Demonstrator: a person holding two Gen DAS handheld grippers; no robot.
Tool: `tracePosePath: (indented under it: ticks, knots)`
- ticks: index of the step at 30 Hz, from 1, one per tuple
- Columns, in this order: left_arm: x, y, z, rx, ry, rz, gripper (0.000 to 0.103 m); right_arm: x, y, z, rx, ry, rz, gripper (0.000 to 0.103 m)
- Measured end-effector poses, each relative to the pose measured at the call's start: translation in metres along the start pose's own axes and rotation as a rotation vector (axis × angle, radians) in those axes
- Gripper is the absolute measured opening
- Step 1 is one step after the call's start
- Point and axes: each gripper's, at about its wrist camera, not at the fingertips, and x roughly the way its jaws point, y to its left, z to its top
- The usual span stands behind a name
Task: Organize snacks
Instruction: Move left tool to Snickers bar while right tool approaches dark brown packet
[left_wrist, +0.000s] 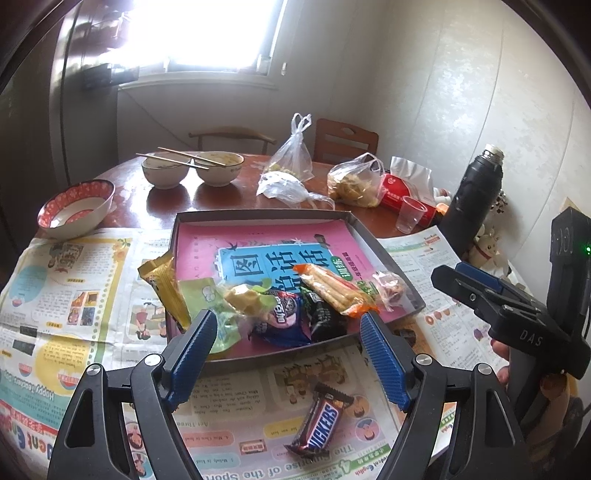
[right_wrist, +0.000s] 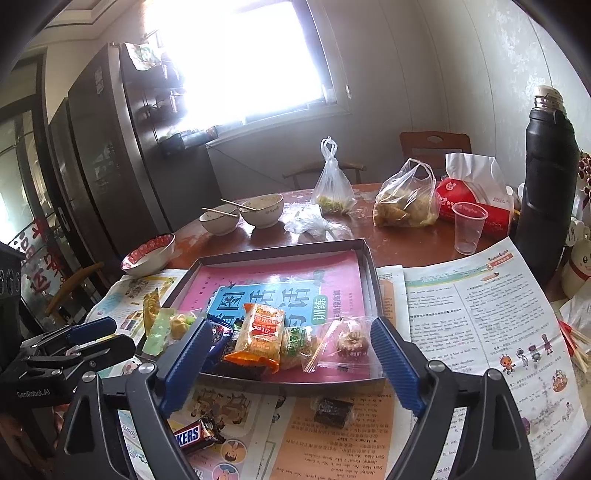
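The shallow dark tray (left_wrist: 391, 258) serves as the collecting place, so most snacks are heaped at its near edge, around six o'clock inside it, among them the orange cracker pack (right_wrist: 260, 338) and the gold wrapper (left_wrist: 162, 284) that leans over the rim at about eight o'clock. The Snickers bar (left_wrist: 319, 421) and a small dark packet (right_wrist: 330, 408) lie outside it on the newspaper (left_wrist: 59, 295), so I judge they are not yet sorted. Both the left gripper (left_wrist: 288, 325) and the right gripper (right_wrist: 288, 338) hover before the heap with jaws spread wide and nothing between the pads, probably ready for these two.
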Motion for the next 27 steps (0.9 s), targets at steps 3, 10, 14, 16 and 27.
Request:
tracePosePath:
  ticks: [3, 10, 14, 16, 27]
  knots:
    - [-0.001, -0.002, -0.004, 0.007, 0.009, -0.006, 0.081, -0.004, 0.000, -0.002, -0.002, -0.002, 0.003, 0.088]
    - [-0.001, -0.007, -0.016, 0.035, 0.045, -0.015, 0.081, -0.008, -0.002, -0.005, 0.000, 0.001, 0.000, 0.089]
    - [0.001, -0.011, -0.023, 0.060, 0.071, -0.019, 0.081, -0.010, -0.001, -0.006, -0.002, 0.002, -0.001, 0.089]
    - [0.003, -0.012, -0.028, 0.070, 0.084, -0.022, 0.081, -0.011, -0.001, -0.007, -0.003, 0.004, 0.000, 0.089]
    - [0.020, -0.012, -0.047, 0.089, 0.161, -0.028, 0.081, -0.015, -0.001, -0.018, -0.015, 0.028, -0.014, 0.089]
